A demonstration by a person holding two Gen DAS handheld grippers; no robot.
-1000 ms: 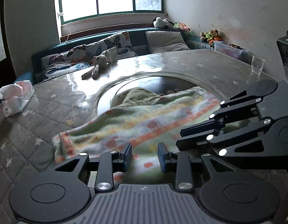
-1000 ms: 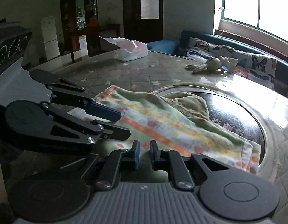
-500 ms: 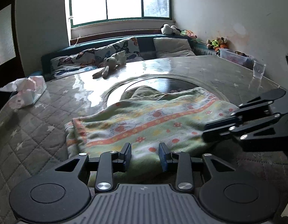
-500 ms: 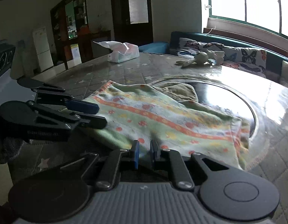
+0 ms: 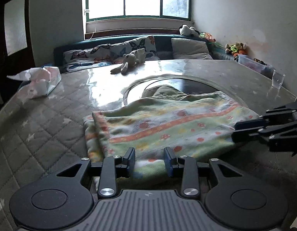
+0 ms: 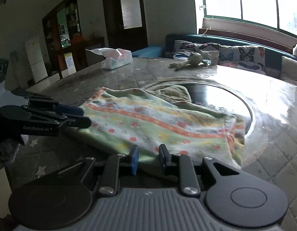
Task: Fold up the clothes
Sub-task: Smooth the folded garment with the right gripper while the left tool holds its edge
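A pastel striped cloth with red flowers (image 5: 167, 127) (image 6: 158, 121) lies folded flat on the quilted round table (image 5: 42, 134). An olive garment (image 5: 165, 92) pokes out from under its far edge. My left gripper (image 5: 149, 160) is open at the cloth's near edge, with the hem lying between its pads. In the right wrist view the left gripper (image 6: 84, 117) sits at the cloth's left corner. My right gripper (image 6: 147, 158) is opening, and the cloth's near hem lies loose between its jaws. The left wrist view shows the right gripper (image 5: 235, 130) at the cloth's right corner.
A dark glass turntable (image 5: 187, 83) is set in the table's middle, partly under the cloth. At the far side lie a tissue pack (image 5: 40, 80) and a plush rabbit (image 5: 129, 61). A clear cup (image 5: 278, 79) stands far right. A cushioned bench runs below the window.
Both grippers drew back and apart to the cloth's near corners, and the cloth now lies flatter and wider. The right gripper's jaws have spread. Both views rolled level.
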